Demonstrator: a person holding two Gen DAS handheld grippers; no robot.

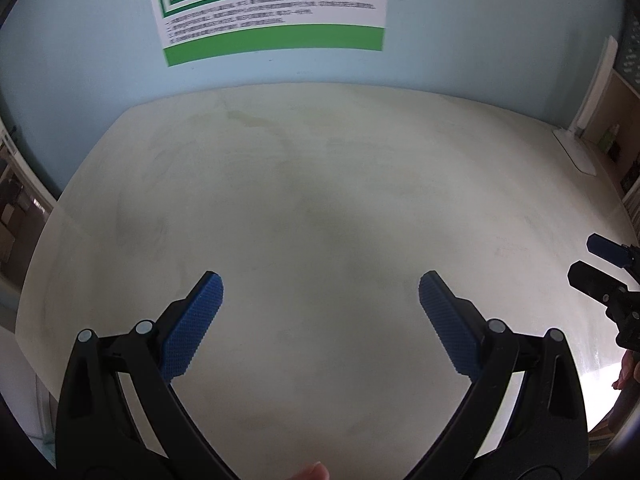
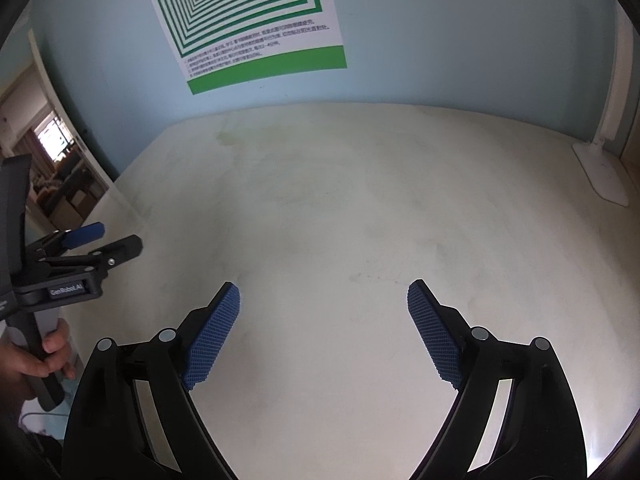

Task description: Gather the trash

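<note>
Tabletop: your white table (image 1: 320, 200) runs back to the pale blue wall (image 1: 460, 40), and no trash shows on it in either wrist view, so where it lies cannot be told.
Poster: green-and-white nested squares poster (image 2: 248, 20) hangs on the wall above the table's far edge, with small print over a solid green band.
Lamp: white desk lamp base (image 2: 600, 176) sits at the table's far right corner, its stem rising beside the wall.
Left gripper: your left gripper (image 1: 320, 292) hovers over the table with its 2 blue pads (image 1: 192, 328) spread wide and nothing between them; in the right wrist view it appears at the table's left edge (image 2: 116, 240), held by your hand (image 2: 44, 356).
Right gripper: your right gripper (image 2: 324, 300) points down at the table, jaws wide apart, only bare surface between the pads (image 2: 212, 336); its tips show at the table's right edge in the left wrist view (image 1: 588, 260).
</note>
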